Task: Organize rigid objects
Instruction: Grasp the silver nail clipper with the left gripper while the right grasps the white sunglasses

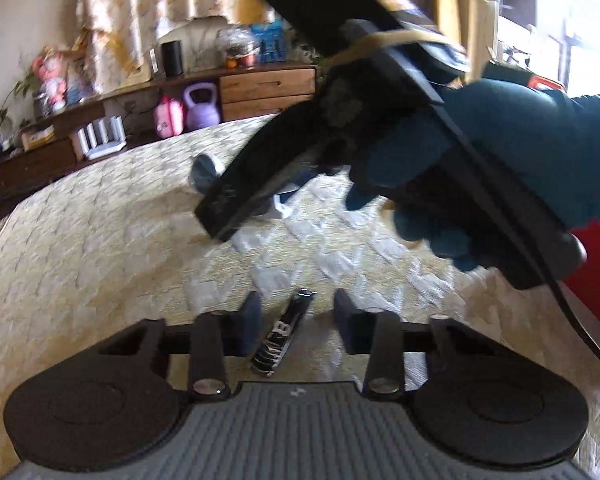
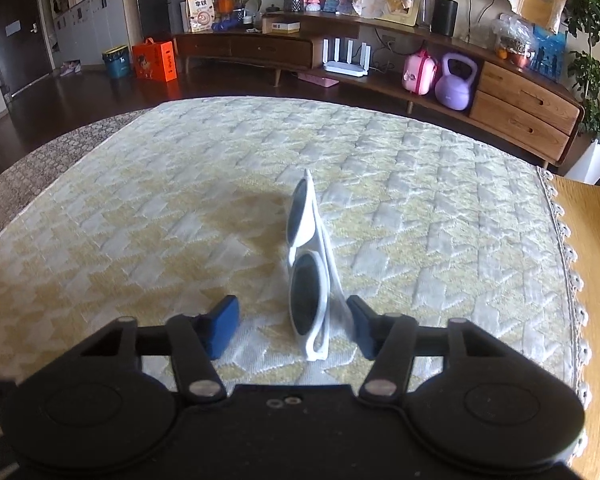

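Observation:
In the left wrist view my left gripper is open, with a small black nail clipper with white lettering lying on the quilted cloth between its fingers, touched by neither. The right gripper, held in a dark gloved hand, crosses the upper right of this view and mostly hides the white sunglasses. In the right wrist view my right gripper is open around the white-framed sunglasses, which stand on edge between the blue pads, leaning against the right one.
The yellow-and-white quilted cloth covers the table; its lace edge and bare wood show at right. A low wooden cabinet with a purple kettlebell and pink case stands behind.

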{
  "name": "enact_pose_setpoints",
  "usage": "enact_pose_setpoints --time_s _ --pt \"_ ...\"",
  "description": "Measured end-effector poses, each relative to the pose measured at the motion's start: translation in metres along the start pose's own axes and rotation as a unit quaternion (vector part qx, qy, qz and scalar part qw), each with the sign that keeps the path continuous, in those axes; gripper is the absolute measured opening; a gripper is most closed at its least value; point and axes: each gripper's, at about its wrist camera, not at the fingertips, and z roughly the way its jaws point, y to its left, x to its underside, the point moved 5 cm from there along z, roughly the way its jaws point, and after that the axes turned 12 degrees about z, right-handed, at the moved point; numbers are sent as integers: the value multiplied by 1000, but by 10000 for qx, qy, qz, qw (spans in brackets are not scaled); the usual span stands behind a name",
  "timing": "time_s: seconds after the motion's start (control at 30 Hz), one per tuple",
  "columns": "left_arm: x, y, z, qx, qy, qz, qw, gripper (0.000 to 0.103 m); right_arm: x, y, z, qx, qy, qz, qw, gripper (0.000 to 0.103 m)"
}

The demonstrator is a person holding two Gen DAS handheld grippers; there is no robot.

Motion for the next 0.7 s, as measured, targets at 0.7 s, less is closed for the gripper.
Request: enact_pose_setpoints --time_s 0.7 --pt "-6 -5 -3 42 182 -244 9995 11 13 -5 -51 72 -214 523 9984 20"
